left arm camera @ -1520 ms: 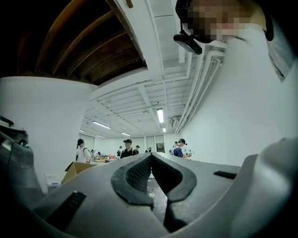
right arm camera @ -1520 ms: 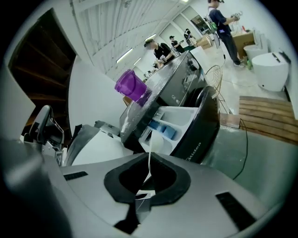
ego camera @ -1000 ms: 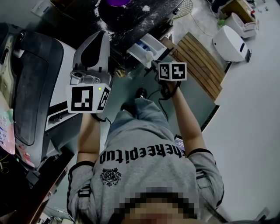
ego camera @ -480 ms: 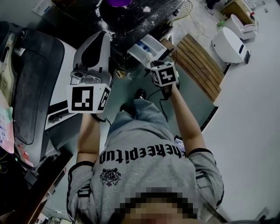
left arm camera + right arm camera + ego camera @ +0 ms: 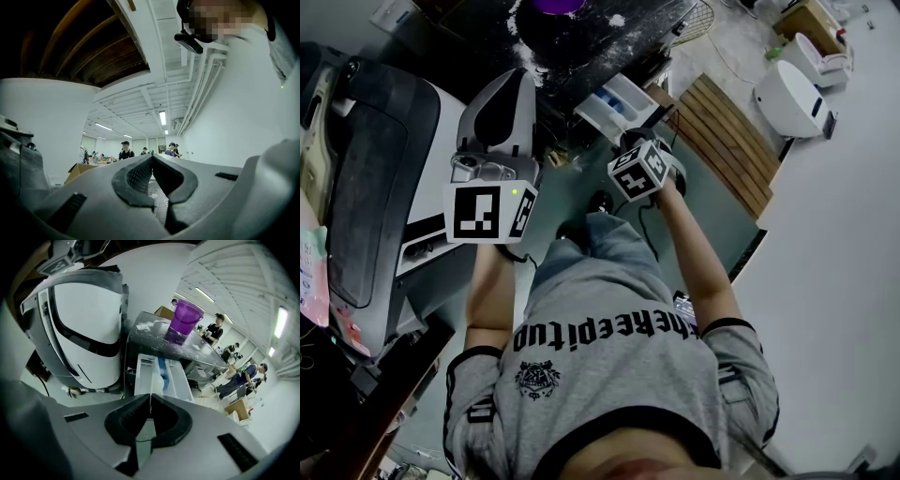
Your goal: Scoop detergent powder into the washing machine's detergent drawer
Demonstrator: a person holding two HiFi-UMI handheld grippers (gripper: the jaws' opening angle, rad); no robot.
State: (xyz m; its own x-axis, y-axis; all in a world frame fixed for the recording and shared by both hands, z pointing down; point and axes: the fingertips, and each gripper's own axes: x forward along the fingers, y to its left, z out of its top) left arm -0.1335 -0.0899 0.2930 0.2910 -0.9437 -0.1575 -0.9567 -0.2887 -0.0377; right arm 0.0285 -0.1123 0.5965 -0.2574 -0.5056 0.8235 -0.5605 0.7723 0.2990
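The white detergent drawer point(image 5: 614, 101) point(image 5: 144, 376) stands pulled out below a dark machine top point(image 5: 150, 338) dusted with spilled powder. A purple cup point(image 5: 184, 320) point(image 5: 553, 5) sits on that top. My right gripper point(image 5: 628, 141) point(image 5: 150, 398) points at the drawer from just in front of it, its jaws shut on a thin clear scoop point(image 5: 150, 380) seen edge-on. My left gripper point(image 5: 514, 82) point(image 5: 152, 158) is held upright at the left, aimed at the ceiling, shut with nothing in it.
A white appliance with a grey lid and black stripe point(image 5: 412, 234) point(image 5: 79, 319) stands left of the drawer. A slatted wooden pallet point(image 5: 727, 141) and a white fixture point(image 5: 792, 94) lie to the right. A cable runs across the floor point(image 5: 628, 206). Several people stand far off.
My right gripper has turned and shifted slightly left and down in front of the drawer. The left gripper has stayed where it was.
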